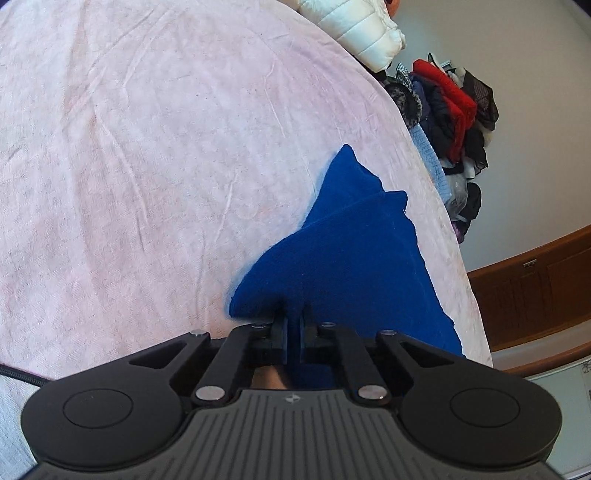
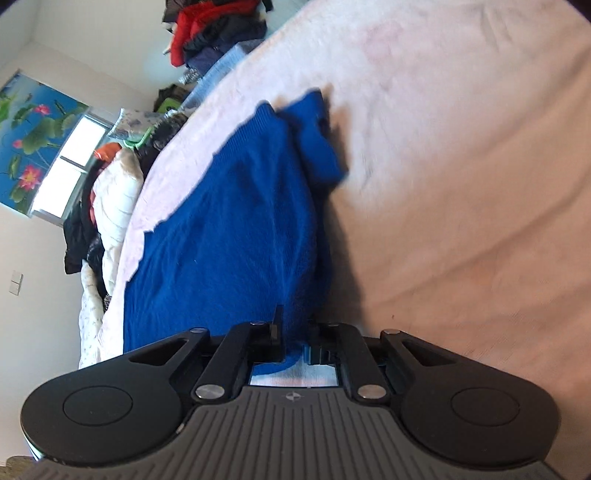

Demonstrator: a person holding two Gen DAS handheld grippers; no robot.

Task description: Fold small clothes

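Observation:
A royal-blue knitted garment (image 1: pixel 354 258) lies on a pale pink bed cover (image 1: pixel 147 166). In the left wrist view my left gripper (image 1: pixel 294 317) is shut on a pinched-up fold of the blue garment, the cloth rising to a peak between the black fingers. In the right wrist view the blue garment (image 2: pixel 229 229) stretches away along the bed cover (image 2: pixel 461 166), one bunched end at the far side. My right gripper (image 2: pixel 295 328) is shut on the garment's near edge, with a thicker wad of cloth between its fingers.
A heap of clothes (image 1: pixel 454 107) with a red piece lies past the bed's far edge, beside a white puffer jacket (image 1: pixel 358 29). A wooden cabinet (image 1: pixel 535 291) stands at the right. In the right wrist view, clothes (image 2: pixel 218 26), a window (image 2: pixel 70 162) and a flower poster (image 2: pixel 33 125) line the left.

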